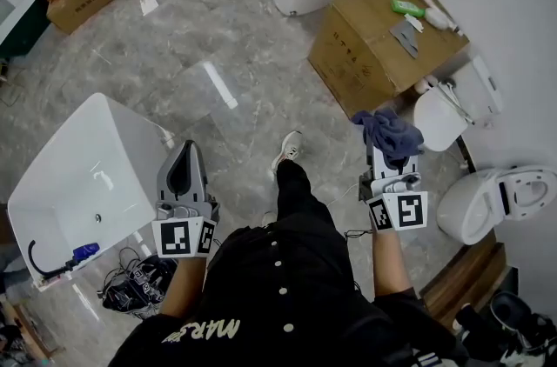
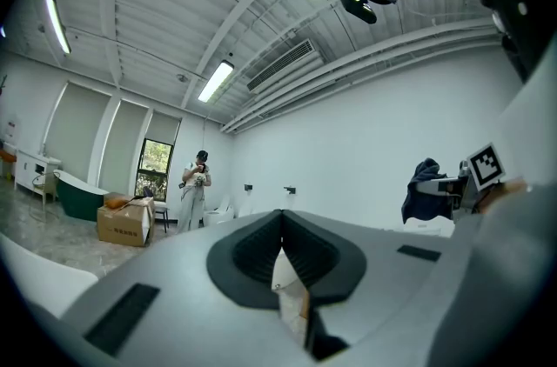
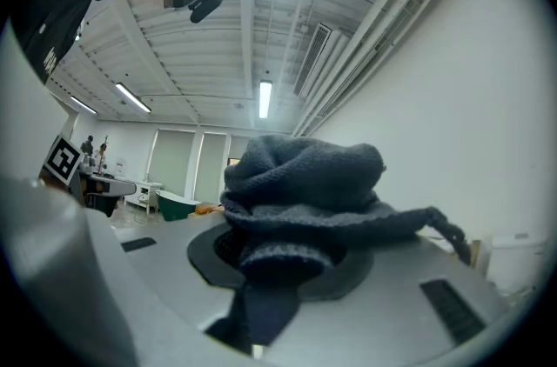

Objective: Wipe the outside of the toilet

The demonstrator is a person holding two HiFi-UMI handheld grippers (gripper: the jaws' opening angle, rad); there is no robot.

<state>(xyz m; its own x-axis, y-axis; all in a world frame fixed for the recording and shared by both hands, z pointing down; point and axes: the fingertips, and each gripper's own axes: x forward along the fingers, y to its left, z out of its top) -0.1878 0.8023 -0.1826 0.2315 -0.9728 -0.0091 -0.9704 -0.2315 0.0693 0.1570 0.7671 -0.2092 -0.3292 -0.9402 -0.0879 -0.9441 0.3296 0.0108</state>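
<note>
Head view: right tool [image 1: 391, 158] clamps a crumpled dark blue-grey cloth [image 1: 388, 131] near the white ceramic toilet [image 1: 474, 209]; left tool [image 1: 185, 153] closed, empty.

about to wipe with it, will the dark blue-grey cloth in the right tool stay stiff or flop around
Probably floppy: the dark blue-grey knitted cloth bunches in soft folds over the right tool, one tail drooping sideways. Likely light: it sits heaped above the jaws pinching it. Its fuzzy knit probably won't slip.
</note>
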